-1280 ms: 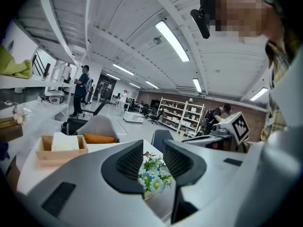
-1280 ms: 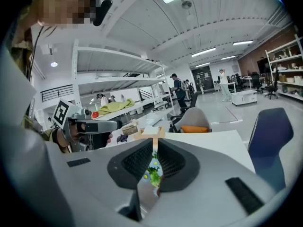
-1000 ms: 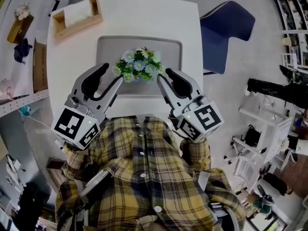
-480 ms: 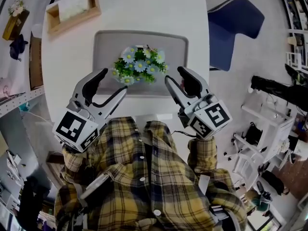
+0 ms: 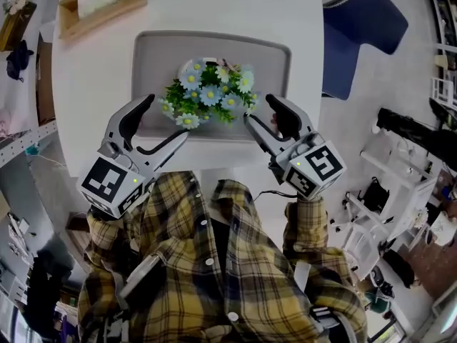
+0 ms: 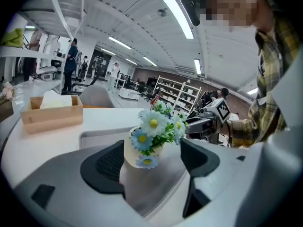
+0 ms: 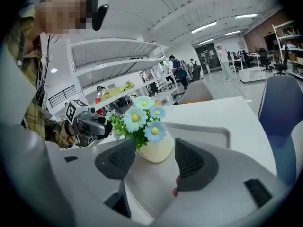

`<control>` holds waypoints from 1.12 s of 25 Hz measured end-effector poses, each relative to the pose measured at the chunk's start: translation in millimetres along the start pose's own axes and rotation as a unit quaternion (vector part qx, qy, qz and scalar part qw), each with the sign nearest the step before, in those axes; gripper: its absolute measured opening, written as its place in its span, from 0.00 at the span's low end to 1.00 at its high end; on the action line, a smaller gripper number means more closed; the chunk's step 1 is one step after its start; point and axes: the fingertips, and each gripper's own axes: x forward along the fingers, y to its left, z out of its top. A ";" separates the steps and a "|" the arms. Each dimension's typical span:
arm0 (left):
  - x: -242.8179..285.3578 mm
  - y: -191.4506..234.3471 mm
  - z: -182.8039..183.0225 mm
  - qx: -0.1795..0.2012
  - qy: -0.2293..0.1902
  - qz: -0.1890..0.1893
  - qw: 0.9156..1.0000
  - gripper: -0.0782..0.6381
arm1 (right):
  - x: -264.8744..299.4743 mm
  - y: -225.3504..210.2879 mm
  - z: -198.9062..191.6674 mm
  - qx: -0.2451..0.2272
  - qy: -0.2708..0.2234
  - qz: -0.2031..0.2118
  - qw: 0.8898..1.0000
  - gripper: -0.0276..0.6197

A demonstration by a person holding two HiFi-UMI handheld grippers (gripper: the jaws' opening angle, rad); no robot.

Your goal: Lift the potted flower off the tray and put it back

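The potted flower [image 5: 208, 91], a cream pot with blue and white daisies, stands upright on the grey tray [image 5: 271, 56]. My left gripper [image 5: 166, 118] hangs open at the pot's near left, over the tray's front edge. At the near right my right gripper [image 5: 259, 109] is open too. The jaws of both have just been opening, with nothing pressed between them. In the left gripper view the pot [image 6: 135, 152] stands just ahead of the left gripper [image 6: 151, 162], untouched. The right gripper view shows the pot [image 7: 158, 150] just beyond the right gripper [image 7: 151, 162].
The tray lies on a white table [image 5: 93, 91]. A wooden tissue box [image 5: 100, 6] stands at the table's far left corner. A blue chair [image 5: 364, 27] stands off the table's right side. Shelving runs along the left.
Both grippers have sunk toward the tray's front edge and closed in on the pot's two sides. Their jaws now stand wider apart. The flower has stayed on the tray.
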 end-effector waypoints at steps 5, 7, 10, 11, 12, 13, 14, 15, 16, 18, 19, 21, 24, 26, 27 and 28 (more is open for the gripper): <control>13.9 14.2 -18.7 0.005 0.018 0.000 1.000 0.61 | 15.2 -3.6 -13.2 -0.005 0.012 0.017 1.000 0.42; 19.2 17.3 -25.6 0.009 0.026 -0.002 1.000 0.61 | 20.2 -4.2 -17.2 -0.006 0.014 0.024 1.000 0.42; 28.0 19.4 -34.7 0.017 0.035 0.001 0.999 0.61 | 26.7 -3.3 -23.1 -0.015 0.019 0.036 0.999 0.43; 31.2 20.1 -36.1 0.020 0.037 0.002 0.999 0.61 | 29.2 -3.2 -24.2 -0.019 0.020 0.040 0.999 0.43; 34.3 21.3 -36.7 0.024 0.037 0.002 0.999 0.61 | 32.0 -3.1 -24.7 -0.023 0.021 0.044 0.999 0.43; 37.1 23.1 -36.7 0.027 0.037 0.003 0.999 0.61 | 35.0 -2.8 -24.6 -0.027 0.021 0.049 0.998 0.43; 39.6 25.3 -36.6 0.030 0.036 0.003 0.999 0.61 | 38.3 -1.8 -24.2 -0.031 0.020 0.055 0.998 0.44; 41.7 27.4 -36.7 0.032 0.036 0.003 0.999 0.61 | 41.4 -0.2 -23.8 -0.036 0.019 0.061 0.997 0.45; 43.2 29.0 -36.9 0.034 0.035 0.003 0.999 0.61 | 44.1 1.7 -23.6 -0.042 0.018 0.066 0.997 0.46; 45.2 29.8 -37.0 0.040 0.034 0.001 0.999 0.61 | 47.4 4.9 -23.9 -0.055 0.018 0.072 0.996 0.48; 46.2 29.3 -36.6 0.046 0.033 -0.001 0.998 0.61 | 48.3 5.7 -23.5 -0.059 0.017 0.073 0.995 0.49; 48.3 28.8 -35.9 0.058 0.033 -0.004 0.998 0.61 | 50.9 6.2 -20.4 -0.063 0.011 0.072 0.995 0.52; 52.5 31.7 -34.6 0.072 0.030 -0.004 0.997 0.61 | 58.1 6.9 -14.9 -0.063 0.004 0.072 0.995 0.54; 55.6 33.1 -33.7 0.078 0.027 -0.006 0.997 0.61 | 60.1 7.6 -18.3 -0.078 0.010 0.081 0.994 0.56; 56.8 33.0 -33.4 0.082 0.027 -0.008 0.996 0.61 | 60.7 8.1 -20.1 -0.087 0.013 0.085 0.993 0.57; 57.7 32.5 -33.2 0.085 0.027 -0.011 0.996 0.61 | 61.5 8.6 -21.0 -0.092 0.013 0.088 0.992 0.58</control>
